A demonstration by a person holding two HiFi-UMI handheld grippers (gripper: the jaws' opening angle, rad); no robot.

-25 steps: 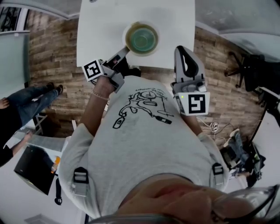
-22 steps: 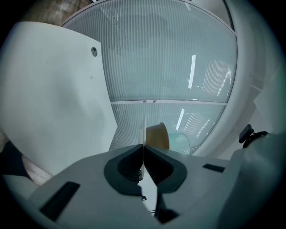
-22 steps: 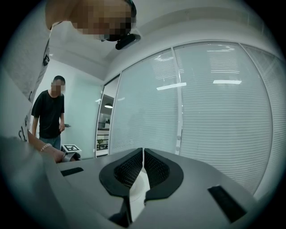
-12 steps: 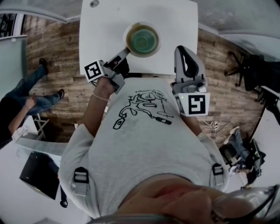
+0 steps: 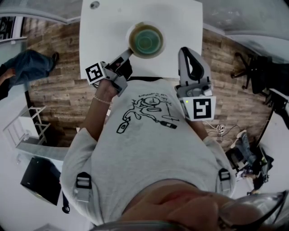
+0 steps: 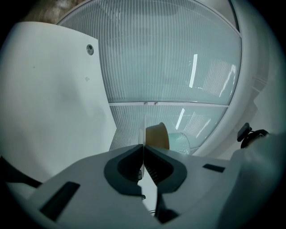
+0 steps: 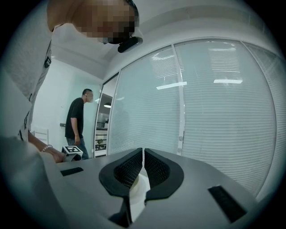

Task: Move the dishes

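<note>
A white plate (image 5: 133,28) with a green-tinted bowl (image 5: 146,40) on it rests at the near edge of the white table (image 5: 180,22). My left gripper (image 5: 127,54) is shut on the plate's near-left rim. In the left gripper view the plate (image 6: 144,129) shows edge-on as a thin white line between the closed jaws of the left gripper (image 6: 143,154), with the bowl's tan side (image 6: 157,136) just past them. My right gripper (image 5: 185,50) points up beside the table's near right edge. Seen in its own view, the right gripper (image 7: 143,159) is shut with nothing in it.
The table has a round grommet (image 5: 94,5) at its far left corner. A person (image 5: 25,65) walks on the wooden floor at the left, and the same person (image 7: 78,123) stands by a doorway in the right gripper view. An office chair (image 5: 257,72) stands at the right.
The person on the floor at the left has walked farther up and away. Both grippers and the plate have barely shifted, a little up and to the left.
</note>
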